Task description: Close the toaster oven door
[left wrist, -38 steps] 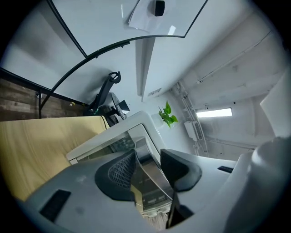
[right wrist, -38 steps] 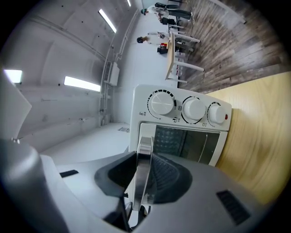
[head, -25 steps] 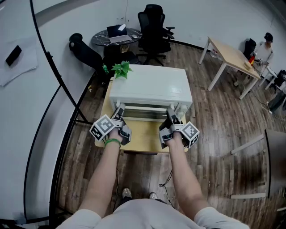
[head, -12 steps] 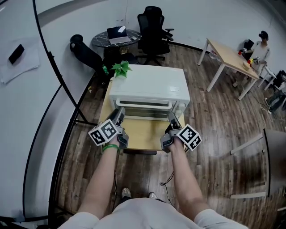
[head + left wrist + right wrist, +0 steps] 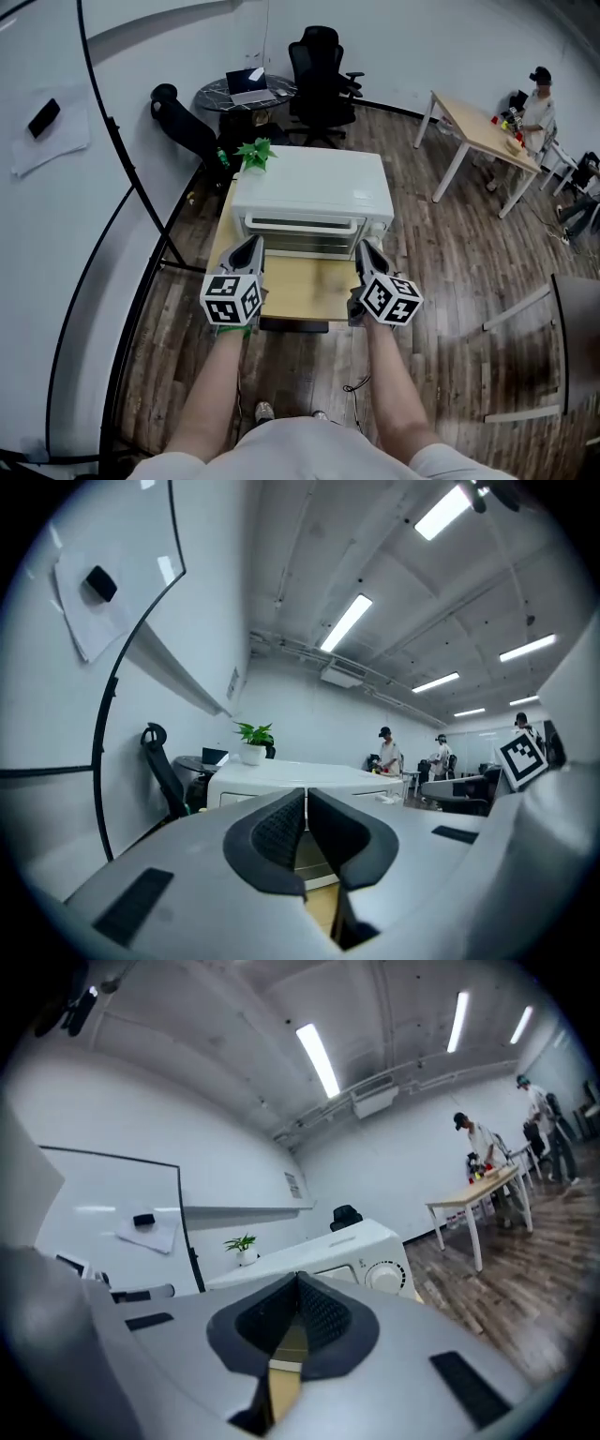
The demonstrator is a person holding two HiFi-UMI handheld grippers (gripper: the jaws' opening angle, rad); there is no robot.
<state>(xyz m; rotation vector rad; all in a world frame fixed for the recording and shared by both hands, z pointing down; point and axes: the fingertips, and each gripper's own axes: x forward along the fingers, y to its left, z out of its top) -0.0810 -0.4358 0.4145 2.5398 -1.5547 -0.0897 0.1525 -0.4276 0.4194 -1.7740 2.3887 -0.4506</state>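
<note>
White toaster oven (image 5: 312, 187) sits at the centre of the frame on a wooden table (image 5: 300, 286), its door (image 5: 302, 228) upright and shut. Just below, the left gripper (image 5: 250, 246) and right gripper (image 5: 367, 248) hover, jaws pressed together, holding nothing.

This is an open-plan office or lab workroom. Behind the toaster oven (image 5: 314, 187) stand a black office chair (image 5: 322, 70) and a round table (image 5: 217, 82) with a laptop (image 5: 248, 82), and to its left a whiteboard (image 5: 103, 1190) hangs on the wall. To its right, across wood-plank floor (image 5: 450, 262), a person (image 5: 536, 103) stands at a wooden desk (image 5: 483, 127), with strip lights (image 5: 347, 622) overhead.
</note>
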